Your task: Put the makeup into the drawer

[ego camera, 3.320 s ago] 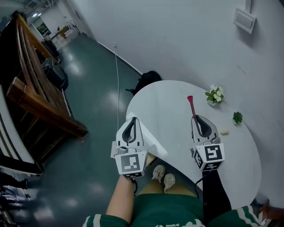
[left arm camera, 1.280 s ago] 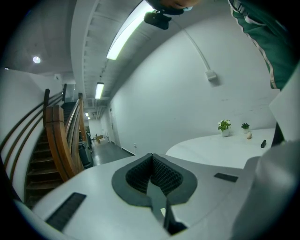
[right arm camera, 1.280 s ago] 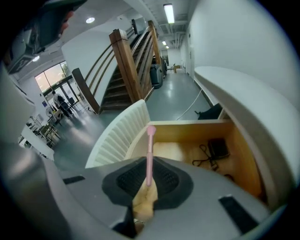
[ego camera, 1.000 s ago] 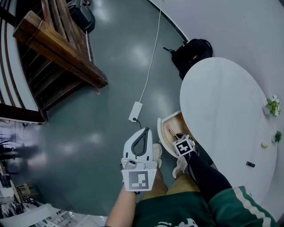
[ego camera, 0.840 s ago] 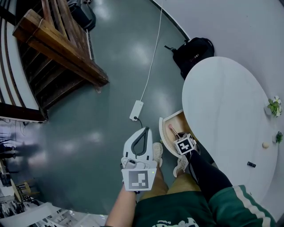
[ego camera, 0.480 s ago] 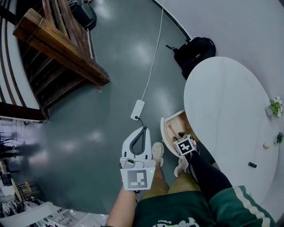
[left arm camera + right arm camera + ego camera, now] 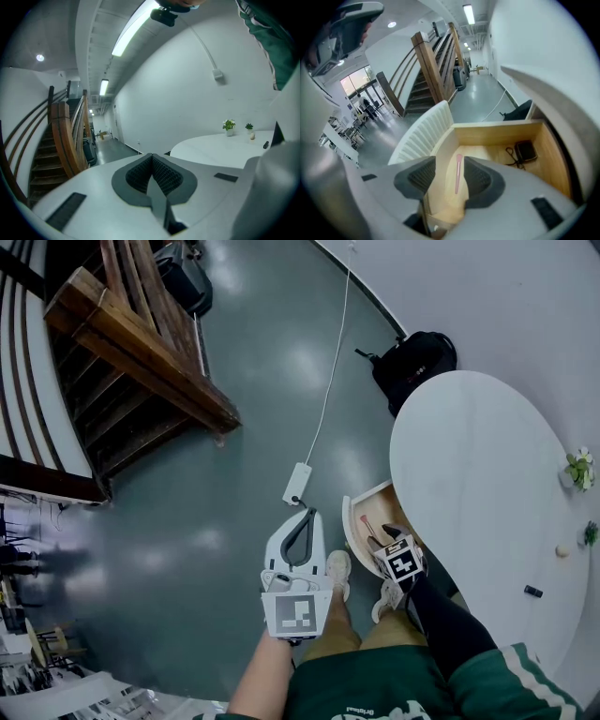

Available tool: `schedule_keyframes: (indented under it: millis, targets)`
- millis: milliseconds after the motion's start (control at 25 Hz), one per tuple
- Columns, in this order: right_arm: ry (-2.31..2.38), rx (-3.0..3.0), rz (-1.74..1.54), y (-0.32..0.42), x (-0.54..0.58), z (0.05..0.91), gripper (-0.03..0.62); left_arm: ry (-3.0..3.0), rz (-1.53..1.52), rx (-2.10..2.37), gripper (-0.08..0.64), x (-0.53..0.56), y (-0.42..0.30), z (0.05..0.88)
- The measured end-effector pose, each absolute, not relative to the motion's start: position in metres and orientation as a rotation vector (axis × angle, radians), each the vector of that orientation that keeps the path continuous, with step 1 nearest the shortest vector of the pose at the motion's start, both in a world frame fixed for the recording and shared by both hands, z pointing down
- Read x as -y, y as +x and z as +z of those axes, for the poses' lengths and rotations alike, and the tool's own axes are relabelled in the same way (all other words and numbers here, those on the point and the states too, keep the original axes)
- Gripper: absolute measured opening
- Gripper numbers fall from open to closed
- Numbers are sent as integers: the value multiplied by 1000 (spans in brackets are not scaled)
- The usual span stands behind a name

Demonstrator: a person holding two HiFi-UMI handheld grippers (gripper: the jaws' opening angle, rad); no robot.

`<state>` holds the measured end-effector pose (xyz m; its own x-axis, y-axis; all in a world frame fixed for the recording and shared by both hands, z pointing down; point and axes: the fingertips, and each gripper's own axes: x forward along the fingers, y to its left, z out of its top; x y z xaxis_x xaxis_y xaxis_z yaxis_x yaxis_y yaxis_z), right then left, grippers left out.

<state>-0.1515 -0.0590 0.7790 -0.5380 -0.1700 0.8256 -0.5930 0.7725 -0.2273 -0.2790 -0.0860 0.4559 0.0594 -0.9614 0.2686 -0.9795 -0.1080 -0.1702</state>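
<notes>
Makeup brush (image 7: 458,174): one
Drawer (image 7: 497,127): one
Dark pouch (image 7: 526,150) in drawer: one, probably
Table (image 7: 469,474): one
Potted plants (image 7: 229,125): two
Backpack (image 7: 412,362): one

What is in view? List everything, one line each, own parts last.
makeup brush: one, pink, lying in the drawer
drawer: one, wooden, open under the table
small corded item: one, black, in the drawer, right of the brush
table: one, white, right
plants: two, green, table's far edge
backpack: one, black, floor beyond table
power block with cable: one, white, floor
staircase: one, wooden, left
left gripper: one, white, shut, empty
right gripper: one, white, over the drawer, jaws have just been opening, clear of the brush
</notes>
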Motion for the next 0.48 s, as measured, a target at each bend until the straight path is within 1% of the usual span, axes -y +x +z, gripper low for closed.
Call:
schedule_keyframes:
  millis: [280,480]
  targets:
    - [644,2336,489,-165,75,684,196,2219,442,2119,0,85,-284,428]
    - [820,2538,359,-157,115,580,207,2208,361,2164,0,86,-278,400]
